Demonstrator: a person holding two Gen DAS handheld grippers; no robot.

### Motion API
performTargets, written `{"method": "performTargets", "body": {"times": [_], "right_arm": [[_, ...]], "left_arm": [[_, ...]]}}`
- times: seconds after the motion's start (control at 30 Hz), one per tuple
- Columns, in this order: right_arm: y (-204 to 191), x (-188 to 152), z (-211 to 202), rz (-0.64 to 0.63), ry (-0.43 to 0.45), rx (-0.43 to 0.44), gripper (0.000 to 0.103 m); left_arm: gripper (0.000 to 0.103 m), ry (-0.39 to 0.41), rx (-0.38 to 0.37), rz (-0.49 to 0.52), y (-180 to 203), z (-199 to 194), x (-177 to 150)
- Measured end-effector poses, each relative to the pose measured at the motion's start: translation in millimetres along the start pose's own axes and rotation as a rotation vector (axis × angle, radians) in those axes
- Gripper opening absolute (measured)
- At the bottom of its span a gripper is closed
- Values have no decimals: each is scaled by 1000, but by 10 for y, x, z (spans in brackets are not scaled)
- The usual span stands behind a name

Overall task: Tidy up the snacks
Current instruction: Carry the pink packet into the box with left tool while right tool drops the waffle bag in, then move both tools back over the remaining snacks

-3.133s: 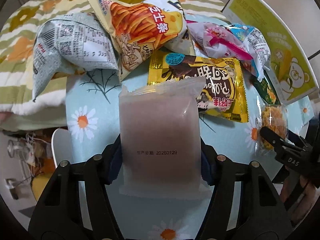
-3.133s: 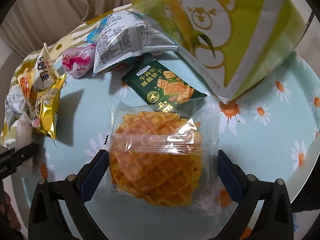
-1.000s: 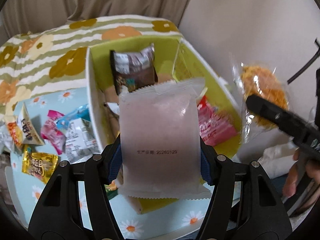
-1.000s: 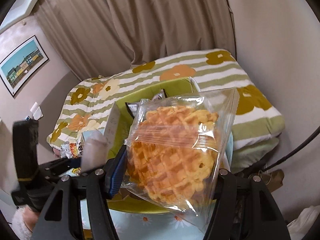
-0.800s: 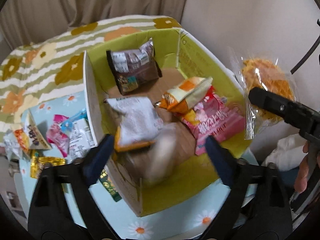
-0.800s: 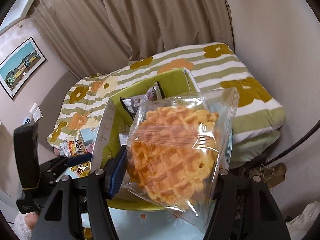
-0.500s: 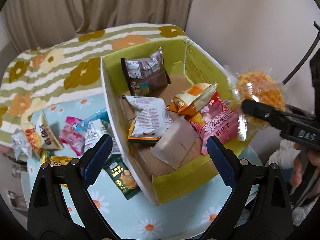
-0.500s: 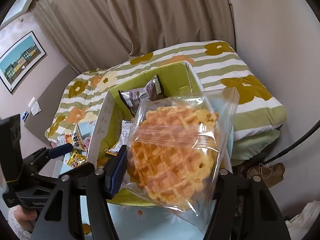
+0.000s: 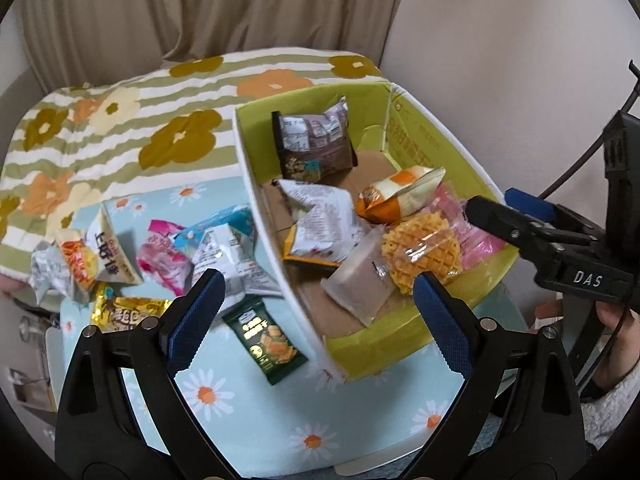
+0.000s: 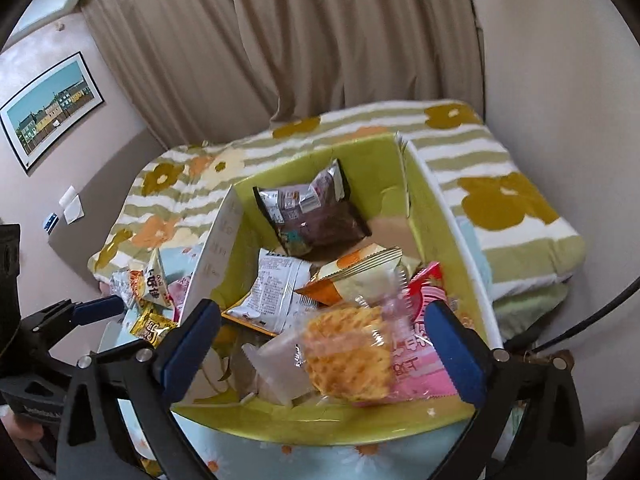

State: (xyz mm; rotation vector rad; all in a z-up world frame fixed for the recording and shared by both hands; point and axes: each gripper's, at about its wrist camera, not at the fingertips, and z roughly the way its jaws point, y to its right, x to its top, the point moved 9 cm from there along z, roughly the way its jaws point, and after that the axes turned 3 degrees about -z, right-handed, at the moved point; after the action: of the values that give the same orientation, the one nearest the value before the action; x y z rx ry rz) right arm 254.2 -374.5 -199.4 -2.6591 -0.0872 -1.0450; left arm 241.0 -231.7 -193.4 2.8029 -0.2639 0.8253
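A green cardboard box (image 9: 416, 338) (image 10: 332, 424) stands on the daisy-print table and holds several snack packs. The clear-wrapped waffle (image 9: 421, 249) (image 10: 347, 357) lies in its near part, partly on the pale pink packet (image 9: 358, 286) (image 10: 276, 360). My left gripper (image 9: 316, 312) is open and empty, above the table near the box's left wall. My right gripper (image 10: 322, 344) is open and empty, above the box's near end; it also shows in the left wrist view (image 9: 520, 224) at the right.
Loose snacks lie on the table (image 9: 256, 412) left of the box: a dark green cracker pack (image 9: 266, 340), a yellow pack (image 9: 120, 312), pink and white packs (image 9: 224, 252). A floral blanket (image 9: 120, 128) lies behind. A wall is at the right.
The left gripper opened and dropped the pale pink packet into the box. The right gripper has just opened and the waffle has fallen into the box beside it.
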Motion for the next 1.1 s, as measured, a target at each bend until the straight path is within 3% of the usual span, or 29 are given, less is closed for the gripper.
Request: {"method": "performTargets", "body": {"times": [0.27,0.6,0.83,1.1], "right_arm": [[-77,-44,-196,-20,-13,-1,101],[-479,-24,-420,-101,-2,97,101],[-1001,42,-430,-188,18,213,101],[-1666,121,-132,-263,-24,314,102]], "left_arm": [[95,4,-10,-11,5,-85,-61],[95,51,24,-59,-154,-444,-221],[95,107,113,-116,-553,-857,-367],[95,129,221,-204,-1388,-1133,-482]]}}
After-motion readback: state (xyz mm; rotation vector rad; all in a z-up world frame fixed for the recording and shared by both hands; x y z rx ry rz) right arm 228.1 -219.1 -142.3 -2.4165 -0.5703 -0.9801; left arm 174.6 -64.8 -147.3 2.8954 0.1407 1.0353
